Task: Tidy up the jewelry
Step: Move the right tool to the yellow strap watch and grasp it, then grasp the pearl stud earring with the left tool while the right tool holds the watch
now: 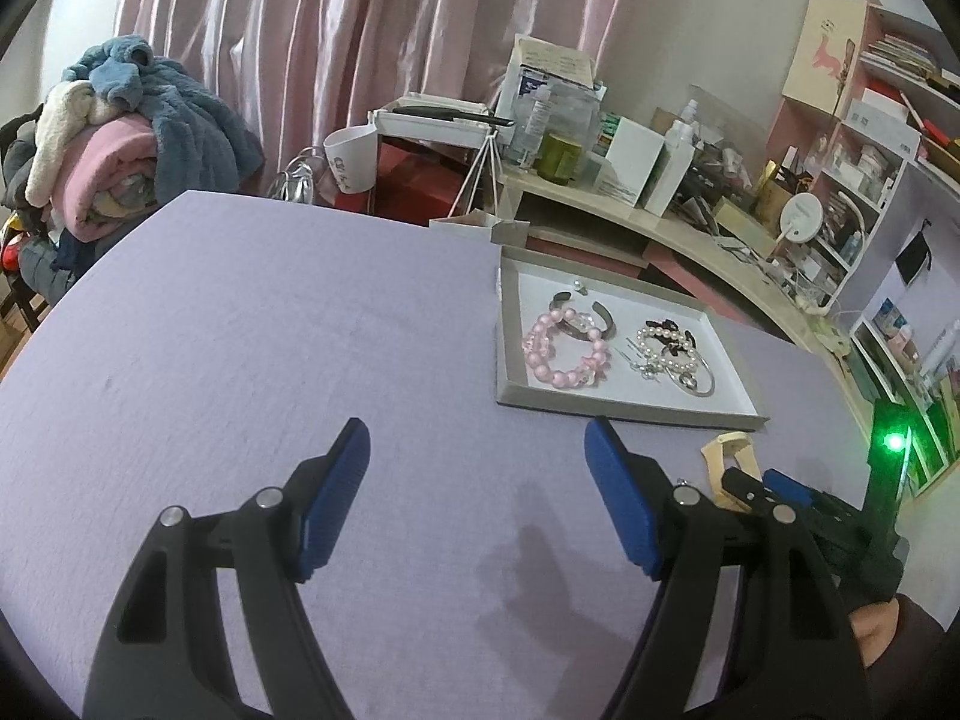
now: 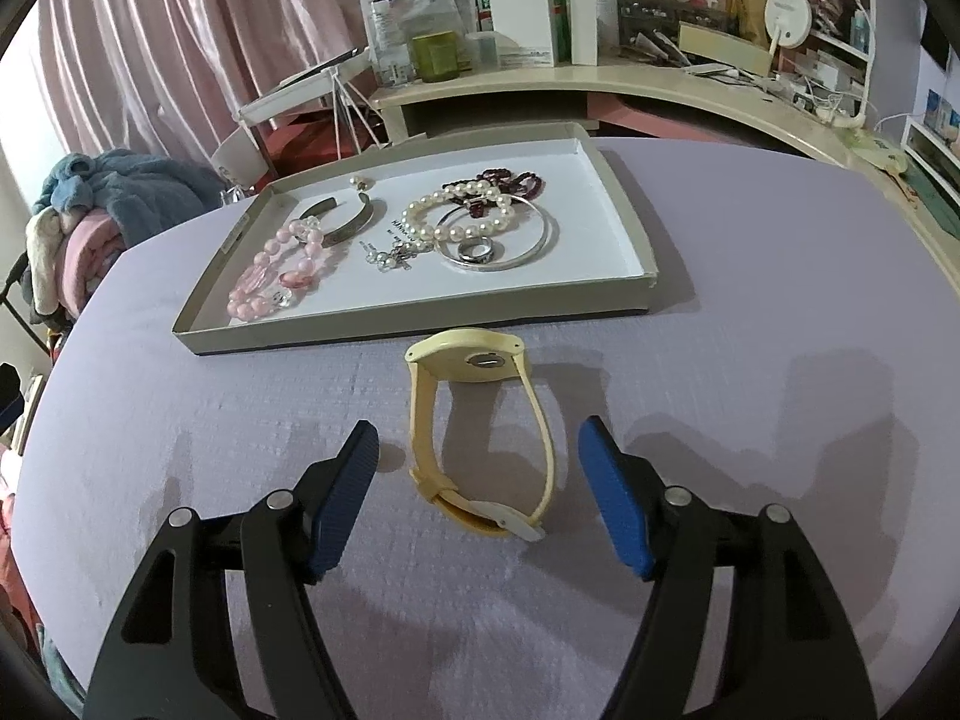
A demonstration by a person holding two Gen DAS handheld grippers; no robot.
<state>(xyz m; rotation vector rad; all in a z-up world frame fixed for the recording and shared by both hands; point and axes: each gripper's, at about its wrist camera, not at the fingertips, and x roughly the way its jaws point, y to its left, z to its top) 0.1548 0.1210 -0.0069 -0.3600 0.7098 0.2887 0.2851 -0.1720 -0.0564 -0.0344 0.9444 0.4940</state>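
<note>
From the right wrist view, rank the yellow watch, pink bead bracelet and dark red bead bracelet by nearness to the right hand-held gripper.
1. Yellow watch, on the cloth between the open fingers.
2. Pink bead bracelet, tray's near left.
3. Dark red bead bracelet, tray's far side.

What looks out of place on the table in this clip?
The yellow watch stands on its edge on the purple tabletop, outside the tray holding the other jewelry, between the open right tool's fingers.
</note>
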